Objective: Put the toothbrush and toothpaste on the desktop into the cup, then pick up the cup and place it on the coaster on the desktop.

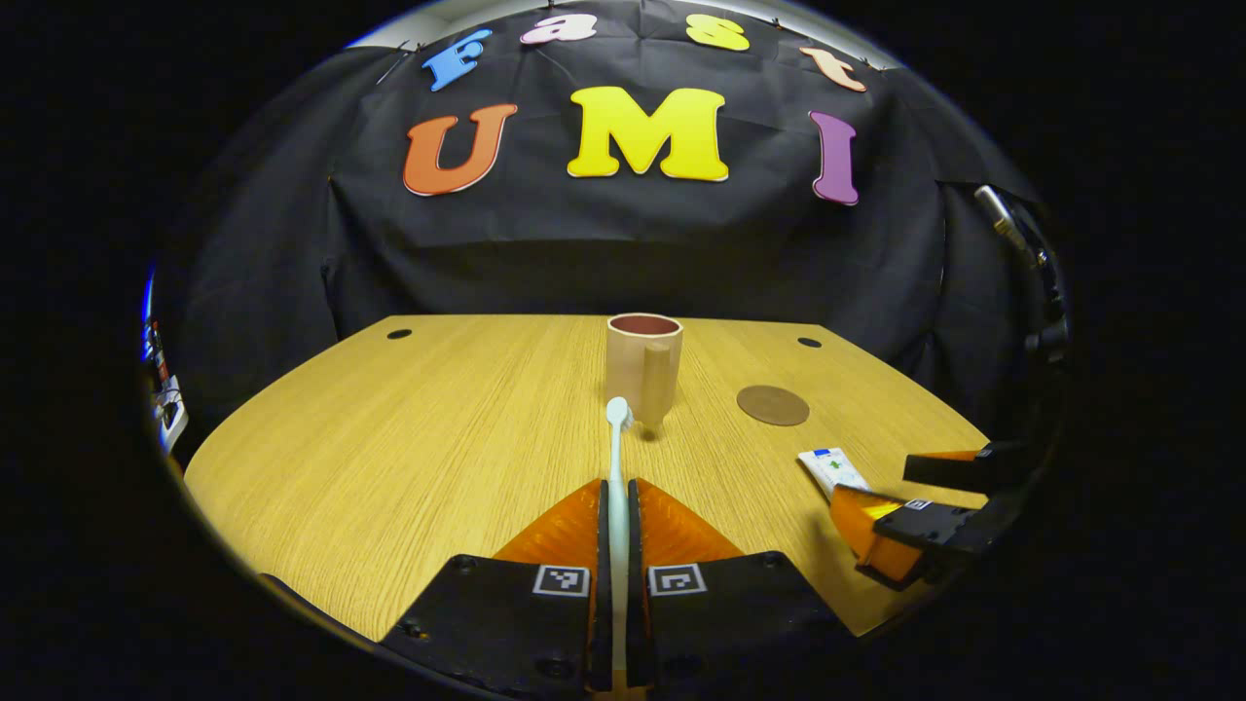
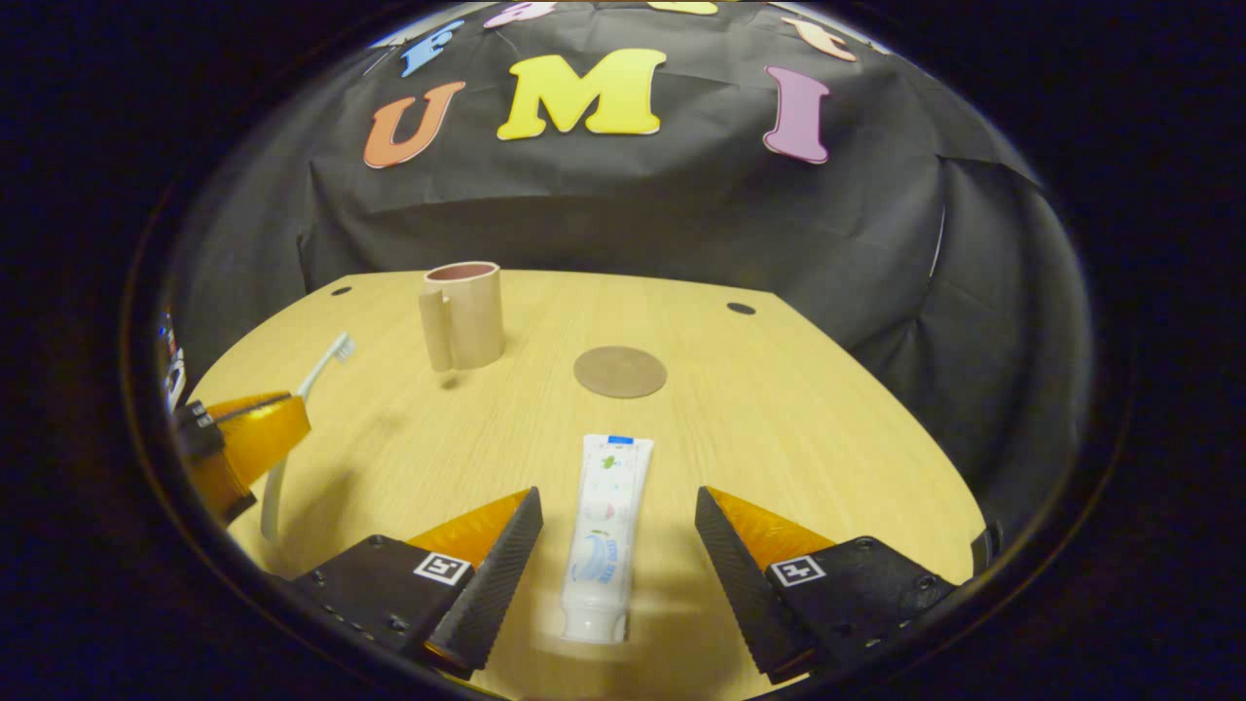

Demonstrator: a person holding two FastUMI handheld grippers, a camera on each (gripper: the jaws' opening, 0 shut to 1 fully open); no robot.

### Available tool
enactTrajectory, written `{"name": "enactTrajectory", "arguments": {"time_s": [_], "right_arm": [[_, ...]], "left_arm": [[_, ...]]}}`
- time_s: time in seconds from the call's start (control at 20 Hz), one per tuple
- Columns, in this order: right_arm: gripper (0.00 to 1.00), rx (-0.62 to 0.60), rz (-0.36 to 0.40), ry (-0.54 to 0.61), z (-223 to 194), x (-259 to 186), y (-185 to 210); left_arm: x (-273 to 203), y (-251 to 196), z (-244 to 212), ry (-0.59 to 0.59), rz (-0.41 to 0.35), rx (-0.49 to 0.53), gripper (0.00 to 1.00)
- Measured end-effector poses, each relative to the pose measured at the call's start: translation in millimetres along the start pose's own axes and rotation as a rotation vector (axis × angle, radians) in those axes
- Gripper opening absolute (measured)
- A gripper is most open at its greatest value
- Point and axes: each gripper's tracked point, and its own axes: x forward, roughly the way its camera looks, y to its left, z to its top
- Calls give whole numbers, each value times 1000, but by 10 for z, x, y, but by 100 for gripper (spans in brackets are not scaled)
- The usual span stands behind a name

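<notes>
The toothbrush (image 1: 617, 458) is clamped between the closed fingers of the left gripper (image 1: 617, 497), its head pointing toward the cup (image 1: 643, 367) standing on the desktop (image 1: 409, 438). The toothpaste (image 2: 605, 526) lies flat between the spread fingers of the right gripper (image 2: 618, 526), untouched. The coaster (image 2: 620, 371) sits just right of the cup.
</notes>
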Motion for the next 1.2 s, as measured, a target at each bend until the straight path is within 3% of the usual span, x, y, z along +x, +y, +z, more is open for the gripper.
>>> {"name": "enactTrajectory", "arguments": {"time_s": [0.1, 0.15, 0.25, 0.3, 0.35, 0.5, 0.7, 0.8, 0.85, 1.0, 1.2], "right_arm": [[94, -14, -10, 23, -54, 36, 10], [82, -11, -14, 31, -66, 48, 6], [83, 11, -5, 41, -77, 56, 16], [77, 18, -6, 46, -86, 68, 4], [77, 24, -12, 49, -87, 78, -16], [58, 42, 11, 60, -110, 77, 18], [39, 41, 48, 78, -120, 67, 31], [39, 32, 60, 65, -88, 59, 32], [31, 16, 70, 52, -55, 44, 36], [27, 36, 111, 5, 27, -12, 138], [27, 51, 108, -174, 453, -251, 137]], "left_arm": [[-100, 14, 120, -47, -3, -10, 8], [-153, 18, 176, -66, -10, -19, 8], [-249, 49, 320, -112, -11, -28, 8], [-274, 50, 378, -136, -11, -24, 8], [-309, 51, 406, -150, -9, -17, 8], [-362, 37, 444, -171, -15, -2, 8], [-373, 47, 431, -158, -27, -26, 8], [-344, 111, 420, -150, -23, -38, 8], [-352, 144, 408, -148, -14, -41, 8], [-337, 246, 379, -140, 5, -50, 8], [-344, 336, 437, -146, 13, -49, 8]]}}
